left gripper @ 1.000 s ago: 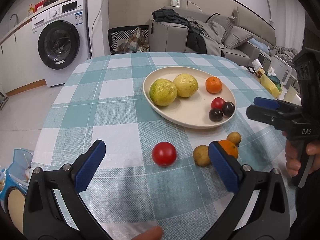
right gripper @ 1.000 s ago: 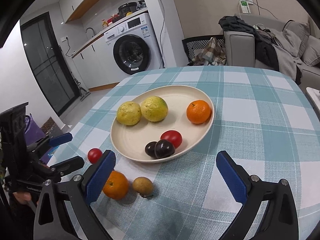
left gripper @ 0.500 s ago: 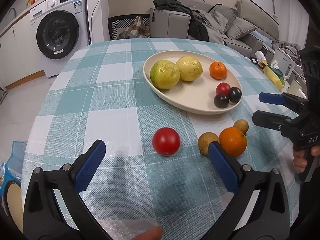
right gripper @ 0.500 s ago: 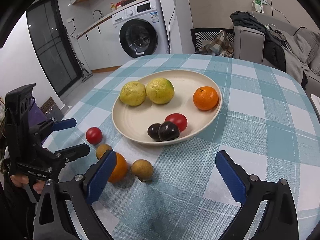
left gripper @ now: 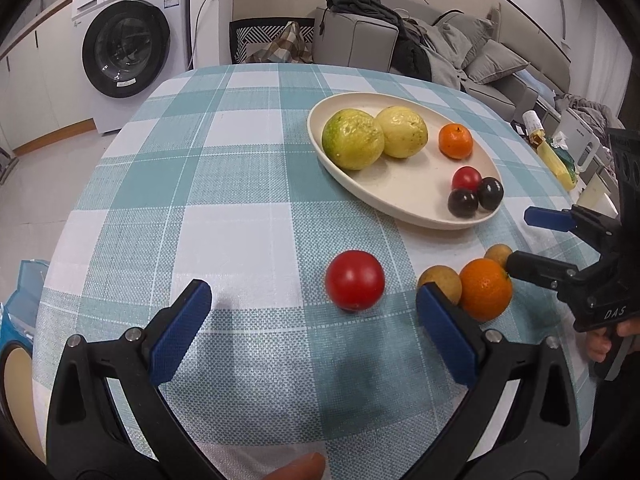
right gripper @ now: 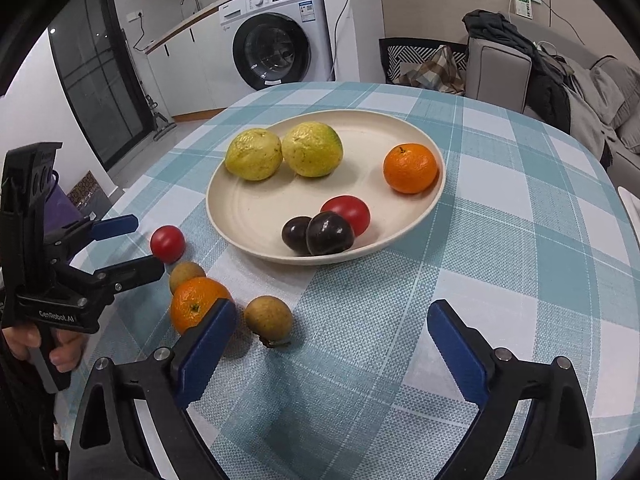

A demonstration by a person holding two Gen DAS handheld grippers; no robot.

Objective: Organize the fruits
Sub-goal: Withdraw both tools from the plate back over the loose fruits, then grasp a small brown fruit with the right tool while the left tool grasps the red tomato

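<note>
While six fruits sit on the cream oval plate, the right gripper — jaws wide, closing, empty — hangs beside a brown round fruit; the left gripper, wide open, frames a loose red tomato on the checked tablecloth.

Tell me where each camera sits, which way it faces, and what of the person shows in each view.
Left wrist: sits on the left gripper, angled down over its open blue fingers at the red tomato on the checked table; a fingertip shows at the bottom edge, and the right gripper in a hand at right.
Right wrist: sits on the right gripper, whose jaws are closing with nothing between them, facing the plate; the left gripper and its hand show at left.
Shared: plate, loose orange, washing machine.
</note>
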